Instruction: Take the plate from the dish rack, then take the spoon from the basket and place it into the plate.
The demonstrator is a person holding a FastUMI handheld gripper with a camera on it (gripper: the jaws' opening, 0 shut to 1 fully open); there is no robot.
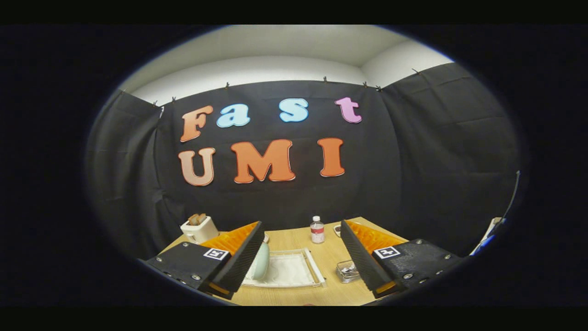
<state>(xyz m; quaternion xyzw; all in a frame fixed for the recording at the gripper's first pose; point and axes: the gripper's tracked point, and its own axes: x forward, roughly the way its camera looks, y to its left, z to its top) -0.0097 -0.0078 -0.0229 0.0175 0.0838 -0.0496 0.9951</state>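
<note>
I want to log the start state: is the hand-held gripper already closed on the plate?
No: the hand-held gripper is wide open, and the pale green plate stands in the dish rack beside its left finger.

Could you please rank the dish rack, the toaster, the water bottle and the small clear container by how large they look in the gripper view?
1. Dish rack, between the open gripper fingers.
2. Toaster.
3. Water bottle and clear container look about alike; the container sits nearer the camera, so I leave them unranked.

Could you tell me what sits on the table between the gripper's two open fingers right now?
In the gripper view, the white dish rack lies between the fingers, the pale green plate standing in it beside the left finger.
</note>
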